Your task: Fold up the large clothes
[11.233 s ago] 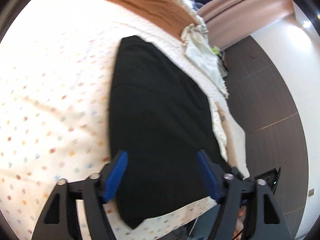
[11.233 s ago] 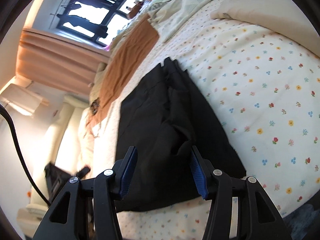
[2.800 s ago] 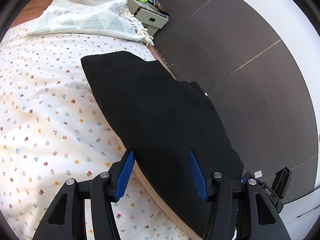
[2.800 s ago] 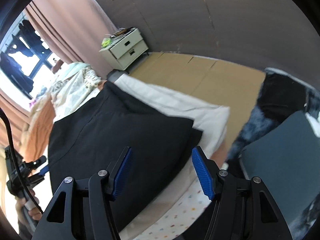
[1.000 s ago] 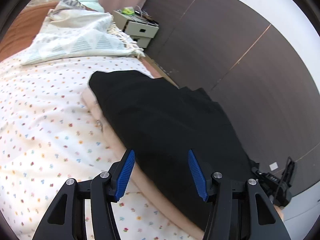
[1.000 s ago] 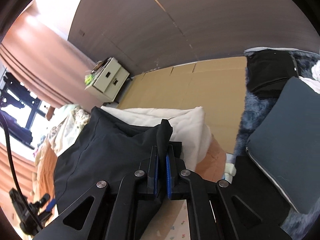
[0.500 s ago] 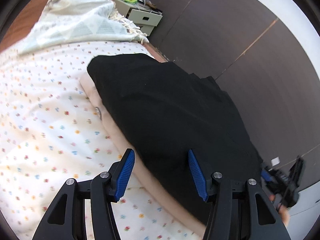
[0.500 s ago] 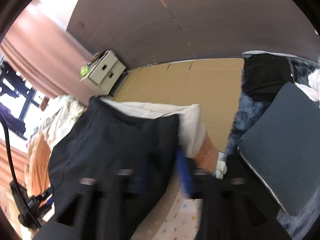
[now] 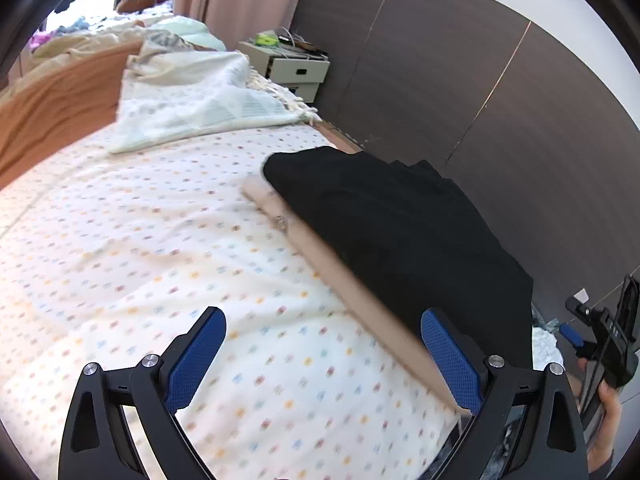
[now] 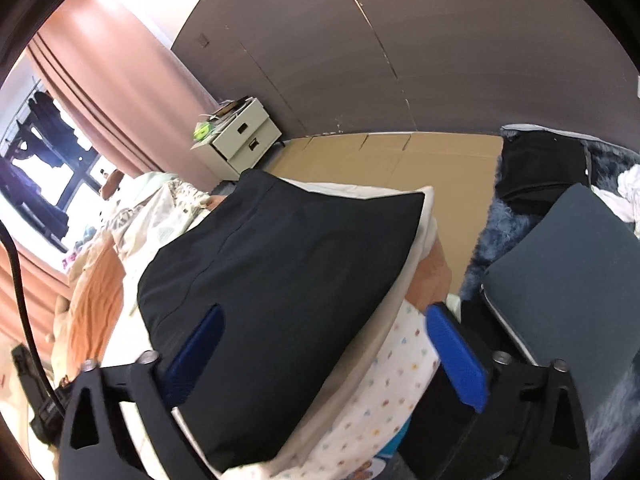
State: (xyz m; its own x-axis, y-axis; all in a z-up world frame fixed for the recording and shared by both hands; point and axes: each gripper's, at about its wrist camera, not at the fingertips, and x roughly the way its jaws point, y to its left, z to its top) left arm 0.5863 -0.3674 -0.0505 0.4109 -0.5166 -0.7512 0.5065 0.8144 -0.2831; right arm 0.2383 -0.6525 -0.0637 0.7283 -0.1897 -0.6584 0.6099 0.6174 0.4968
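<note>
Both grippers' fingers are being spread, nothing pinched: the left gripper (image 9: pixel 322 356), the right gripper (image 10: pixel 326 350); the black garment (image 9: pixel 400 224) is laid on the bed (image 9: pixel 160 240) ahead.

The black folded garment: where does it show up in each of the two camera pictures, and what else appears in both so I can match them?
Left wrist view: the black garment lies right of centre, along the far edge of the bed.
Right wrist view: the black garment fills the middle, just beyond the claw.
Shared landmark: the cream drawer cabinet, by the dark wall.
</note>
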